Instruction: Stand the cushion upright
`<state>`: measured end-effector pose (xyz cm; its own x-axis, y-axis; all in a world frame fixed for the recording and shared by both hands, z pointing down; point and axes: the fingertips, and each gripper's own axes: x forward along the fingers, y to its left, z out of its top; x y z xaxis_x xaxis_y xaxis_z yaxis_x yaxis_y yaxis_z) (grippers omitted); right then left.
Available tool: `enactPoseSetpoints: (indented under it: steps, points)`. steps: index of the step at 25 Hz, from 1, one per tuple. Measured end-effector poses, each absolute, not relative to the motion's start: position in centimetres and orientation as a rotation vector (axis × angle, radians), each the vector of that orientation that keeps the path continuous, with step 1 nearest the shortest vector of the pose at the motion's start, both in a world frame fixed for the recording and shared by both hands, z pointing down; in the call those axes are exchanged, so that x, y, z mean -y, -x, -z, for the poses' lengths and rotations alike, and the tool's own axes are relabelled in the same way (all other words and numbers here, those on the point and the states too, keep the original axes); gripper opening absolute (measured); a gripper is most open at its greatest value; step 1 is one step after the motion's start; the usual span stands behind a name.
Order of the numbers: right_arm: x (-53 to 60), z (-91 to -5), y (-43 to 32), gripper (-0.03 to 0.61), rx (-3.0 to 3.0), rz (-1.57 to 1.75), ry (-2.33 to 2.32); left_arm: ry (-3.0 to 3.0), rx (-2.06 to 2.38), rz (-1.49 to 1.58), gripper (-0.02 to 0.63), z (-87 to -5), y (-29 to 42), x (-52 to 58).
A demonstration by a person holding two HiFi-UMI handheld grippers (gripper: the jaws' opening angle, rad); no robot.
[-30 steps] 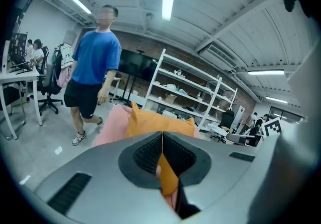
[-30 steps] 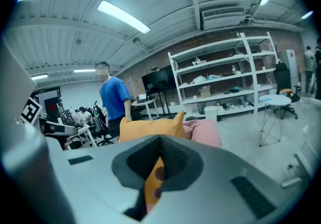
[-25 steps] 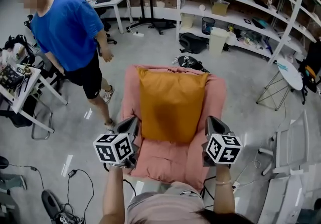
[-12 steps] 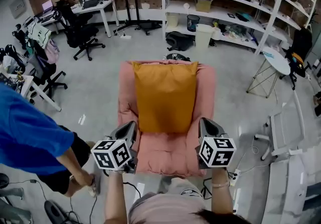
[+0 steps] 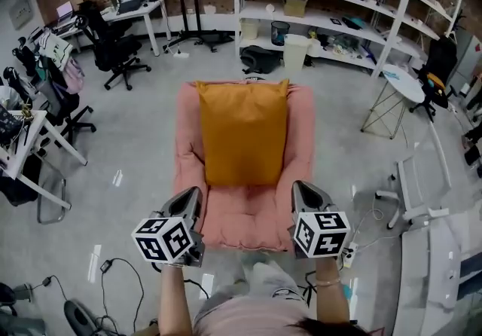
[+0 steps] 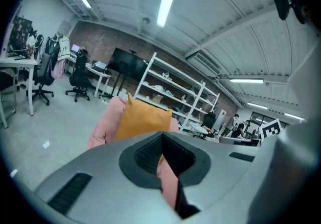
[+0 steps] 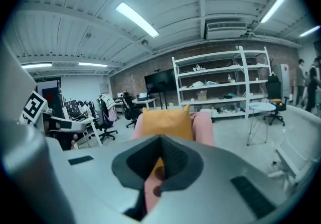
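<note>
An orange cushion stands upright against the back of a pink floor chair in the middle of the head view. My left gripper is shut on the front left corner of the pink seat. My right gripper is shut on the front right corner. In the left gripper view pink fabric sits pinched between the jaws, with the orange cushion beyond. The right gripper view shows the same: pink fabric in the jaws and the orange cushion ahead.
White shelving full of items lines the far wall. Black office chairs and a desk stand at the left. A round table and a white chair are at the right. Cables lie on the floor near my left.
The person in blue has left the view at the left. The room has shifted around the pink chair, which stays in both grippers. Both grips are unchanged.
</note>
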<state>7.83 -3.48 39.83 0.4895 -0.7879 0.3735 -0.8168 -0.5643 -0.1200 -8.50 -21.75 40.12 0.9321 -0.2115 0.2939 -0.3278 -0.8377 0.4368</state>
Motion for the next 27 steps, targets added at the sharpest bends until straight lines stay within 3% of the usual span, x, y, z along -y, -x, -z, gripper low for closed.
enactPoseSetpoints:
  steps: [27]
  points:
    - [0.8, -37.8, 0.8, 0.015, 1.536, -0.554, -2.568, -2.487, 0.562, 0.089, -0.003, -33.6, 24.8, 19.0]
